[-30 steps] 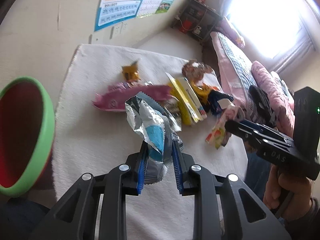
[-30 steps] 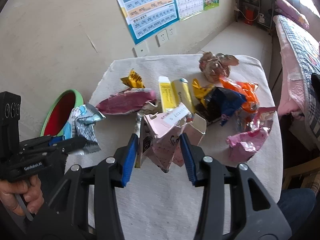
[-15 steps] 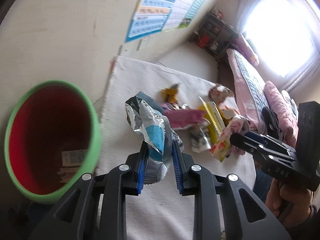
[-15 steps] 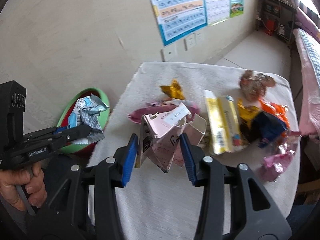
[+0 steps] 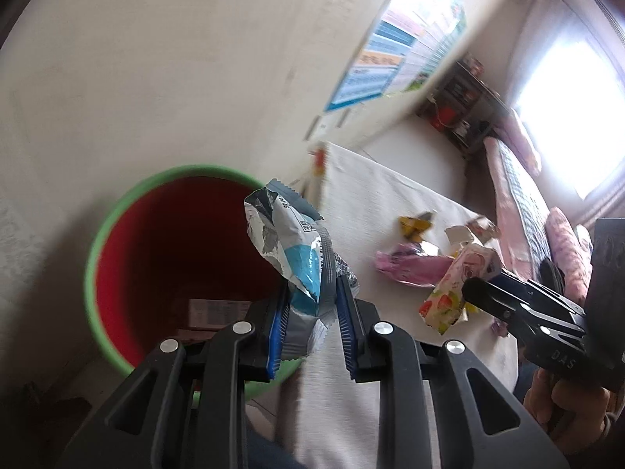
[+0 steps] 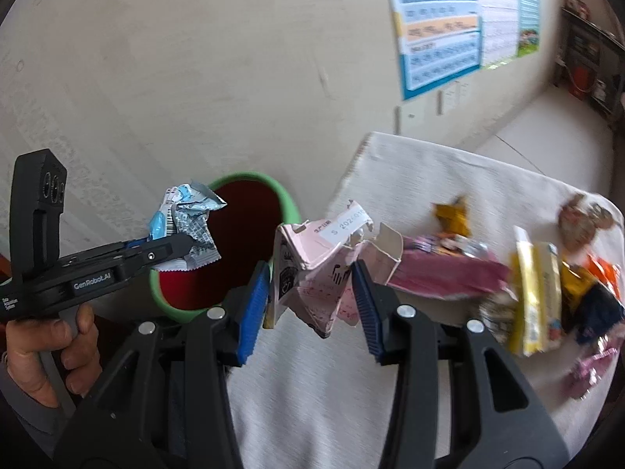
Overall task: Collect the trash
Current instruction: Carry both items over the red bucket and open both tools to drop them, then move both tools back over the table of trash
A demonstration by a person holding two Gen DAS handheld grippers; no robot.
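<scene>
— Left wrist view: what have you got?
— A silver-blue snack wrapper (image 5: 300, 269), clamped in my left gripper (image 5: 310, 328) over the green-rimmed red bin (image 5: 117, 211).
— And your right gripper (image 6: 308, 305)?
— Clenched on a crumpled pink carton (image 6: 312, 273), above the table's (image 6: 449, 172) edge beside that bin.

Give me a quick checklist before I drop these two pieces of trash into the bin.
1. Left gripper clamped on the silver-blue wrapper: ok.
2. Right gripper clamped on the crushed pink carton: ok.
3. Wrapper over the mouth of the green bin: ok.
4. Carton over the bin: not ok, it hangs by the table edge.
5. Room left in the bin: ok.
</scene>
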